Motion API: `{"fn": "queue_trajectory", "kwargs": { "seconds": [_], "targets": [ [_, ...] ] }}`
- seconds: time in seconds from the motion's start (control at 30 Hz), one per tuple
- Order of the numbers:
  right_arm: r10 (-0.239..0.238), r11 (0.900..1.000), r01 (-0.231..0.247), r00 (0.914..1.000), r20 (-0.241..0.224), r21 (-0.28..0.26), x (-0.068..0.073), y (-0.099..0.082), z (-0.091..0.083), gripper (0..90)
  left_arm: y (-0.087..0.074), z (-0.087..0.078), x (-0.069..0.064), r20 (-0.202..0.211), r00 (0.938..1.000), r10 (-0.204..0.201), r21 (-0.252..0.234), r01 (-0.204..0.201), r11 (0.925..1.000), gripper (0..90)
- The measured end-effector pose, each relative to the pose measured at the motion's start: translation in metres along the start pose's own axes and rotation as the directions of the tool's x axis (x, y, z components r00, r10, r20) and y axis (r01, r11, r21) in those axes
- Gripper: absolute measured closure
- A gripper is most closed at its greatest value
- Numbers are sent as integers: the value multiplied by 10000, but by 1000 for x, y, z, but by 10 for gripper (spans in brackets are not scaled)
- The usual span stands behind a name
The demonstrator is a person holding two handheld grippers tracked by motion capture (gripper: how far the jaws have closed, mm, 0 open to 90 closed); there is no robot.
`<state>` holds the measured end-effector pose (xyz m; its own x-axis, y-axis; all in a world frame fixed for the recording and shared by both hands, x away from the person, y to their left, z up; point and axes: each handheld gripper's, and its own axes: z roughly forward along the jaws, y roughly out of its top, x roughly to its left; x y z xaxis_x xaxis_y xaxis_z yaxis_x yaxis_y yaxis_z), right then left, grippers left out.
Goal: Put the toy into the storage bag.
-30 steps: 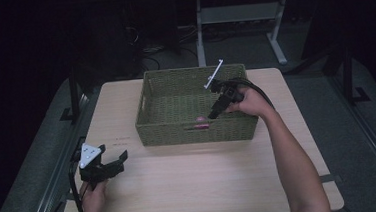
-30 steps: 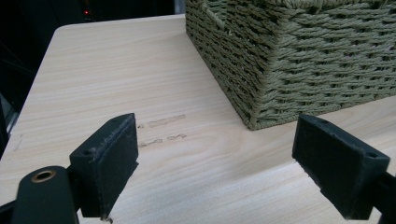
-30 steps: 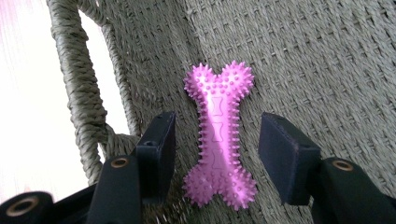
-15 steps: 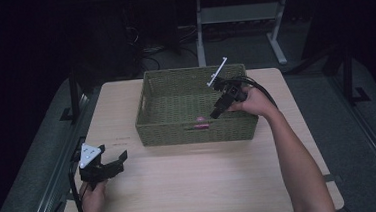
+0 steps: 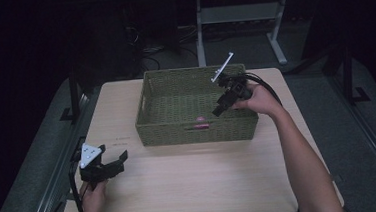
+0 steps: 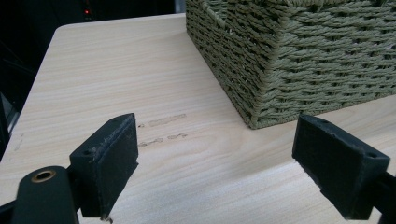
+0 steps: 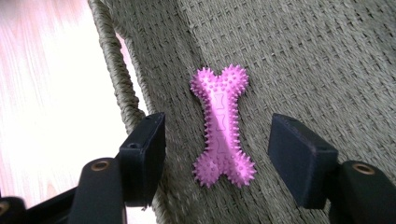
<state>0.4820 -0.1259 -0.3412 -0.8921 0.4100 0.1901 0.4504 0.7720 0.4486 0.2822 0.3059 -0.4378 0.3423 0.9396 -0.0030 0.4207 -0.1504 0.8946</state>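
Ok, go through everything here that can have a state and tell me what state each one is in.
Pink bone toy: lying flat on the basket floor, free of both pads.
Basket: upright on the table, holding the toy.
Right gripper: open above the toy, jaws just been opening, nothing gripped.
Left gripper: open wide, nothing between its jaws, low over the table.

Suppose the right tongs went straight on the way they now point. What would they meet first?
Probably the pink spiked bone toy, which lies on the woven basket floor directly ahead, between the open jaws of the right tongs. The jaws have just been opening, and their pads stand clear of the toy.
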Motion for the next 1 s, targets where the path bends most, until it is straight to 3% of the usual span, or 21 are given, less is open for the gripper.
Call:
{"fn": "queue_trajectory", "kwargs": {
  "seconds": [1.0],
  "targets": [
    [-311,9969,318,9994,122,-720,28,-13,-34,327,0,1,-1,33,10000,83,7,-83,10000,138]
  ]
}}
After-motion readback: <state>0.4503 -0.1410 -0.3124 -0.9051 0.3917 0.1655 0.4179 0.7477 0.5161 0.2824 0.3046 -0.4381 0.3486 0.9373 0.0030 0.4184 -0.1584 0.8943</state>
